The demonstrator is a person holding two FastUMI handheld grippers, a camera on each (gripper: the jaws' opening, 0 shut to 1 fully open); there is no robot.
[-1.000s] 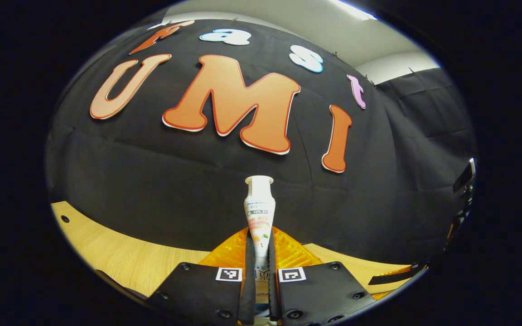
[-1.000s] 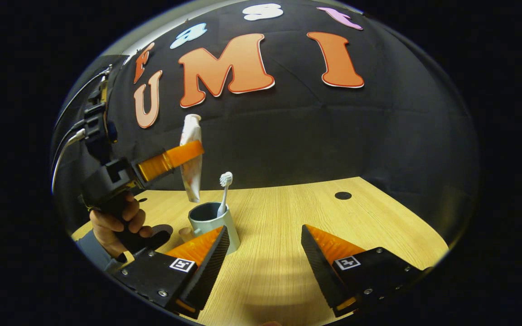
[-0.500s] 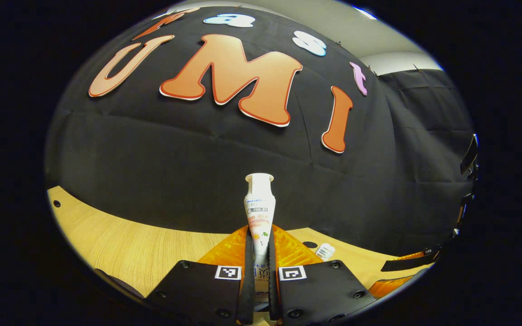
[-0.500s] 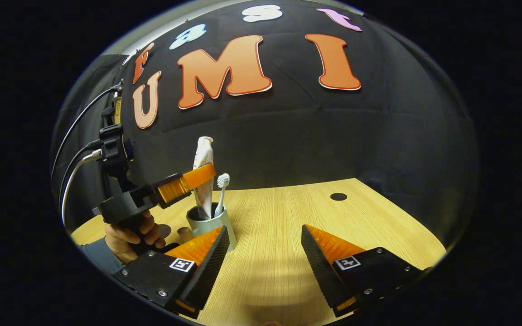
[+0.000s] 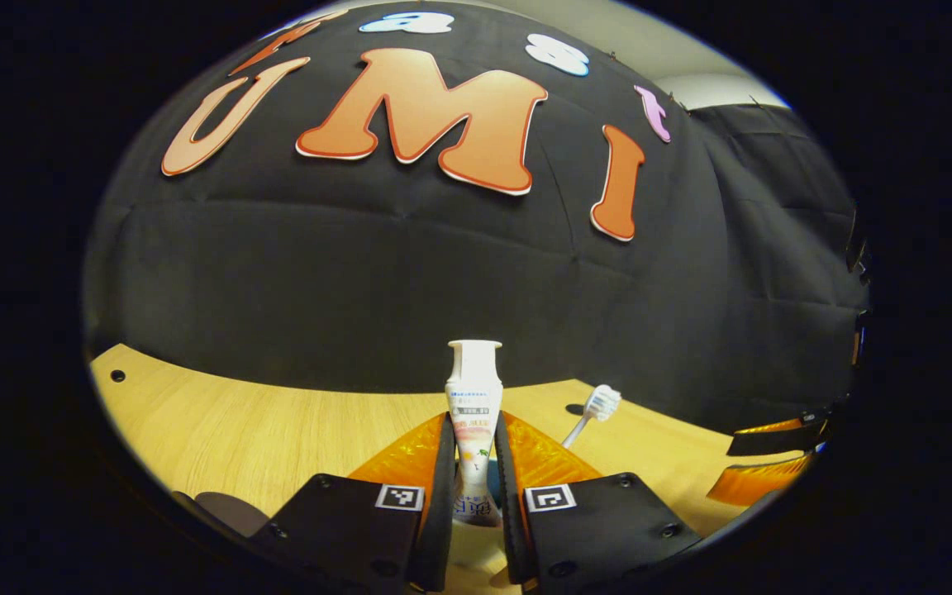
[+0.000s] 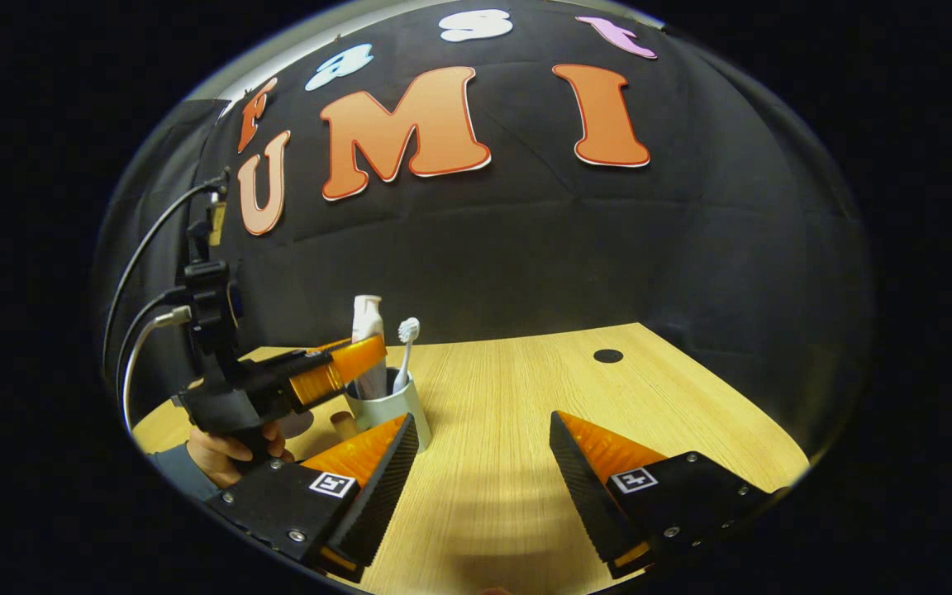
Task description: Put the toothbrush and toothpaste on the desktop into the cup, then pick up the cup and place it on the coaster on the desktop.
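1. In the left gripper view, the left gripper point(image 5: 473, 463) is showing at the bottom centre of the frame, its two black fingers standing close on either side of the toothpaste point(image 5: 473, 413); whether both pads are pressing on the tube or have just come off it, I cannot tell.
2. The toothpaste is standing upright between those fingers with its white cap on top, reaching up to the middle of the frame.
3. The toothbrush point(image 5: 596, 411) is leaning just right of the tube, its white bristle head pointing toward the upper right.
4. In the right gripper view, the cup point(image 6: 381, 405) is sitting on the wooden desktop point(image 6: 525, 413) left of centre, holding both the toothpaste point(image 6: 367, 330) and the toothbrush point(image 6: 404, 351) upright inside it.
5. The left gripper point(image 6: 352, 364) is reaching in from the left of that frame, its orange fingers lying level just above the cup's rim and around the tube.
6. A hand point(image 6: 232, 442) is gripping the handle at the lower left, with cables point(image 6: 141, 330) looping up above it.
7. The right gripper point(image 6: 484, 438) is showing at the bottom of its own view, its fingers spread wide apart, holding nothing, above the desktop.
8. Its left finger is overlapping the lower part of the cup in the frame; I cannot tell whether they are touching.
9. A dark round hole point(image 6: 607, 356) is showing in the desktop right of centre.
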